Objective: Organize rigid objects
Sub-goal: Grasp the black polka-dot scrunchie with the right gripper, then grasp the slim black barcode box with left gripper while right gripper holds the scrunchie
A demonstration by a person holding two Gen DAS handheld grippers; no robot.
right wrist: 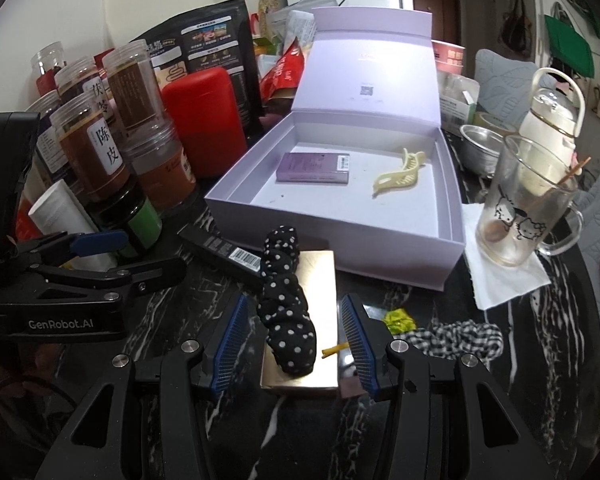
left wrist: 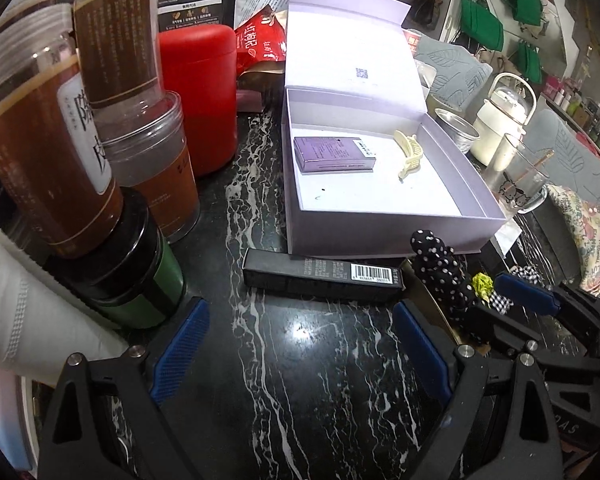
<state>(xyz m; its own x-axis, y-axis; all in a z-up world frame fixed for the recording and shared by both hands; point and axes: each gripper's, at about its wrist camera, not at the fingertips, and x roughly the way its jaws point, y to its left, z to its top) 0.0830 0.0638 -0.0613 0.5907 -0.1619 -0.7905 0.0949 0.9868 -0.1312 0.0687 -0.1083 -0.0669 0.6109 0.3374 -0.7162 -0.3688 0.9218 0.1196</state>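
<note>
The gold box [right wrist: 300,320], lying on the table [right wrist: 420,420] before the lilac box [right wrist: 332,236] under a scrunchie [right wrist: 286,300], is being straddled ungripped by the half-open right tool [right wrist: 294,344]; the left tool [left wrist: 300,344] is being held wide; centred, level closure is being advised.

The right gripper [right wrist: 296,344] straddles a gold box [right wrist: 316,280] without touching it, a polka-dot scrunchie [right wrist: 286,300] lying on top. Behind stands an open lilac box [right wrist: 340,240] on the black marble table [right wrist: 540,340].

Cartoon glass mug [right wrist: 516,208], white kettle [left wrist: 500,120], checked scrunchie [right wrist: 456,340]
</note>
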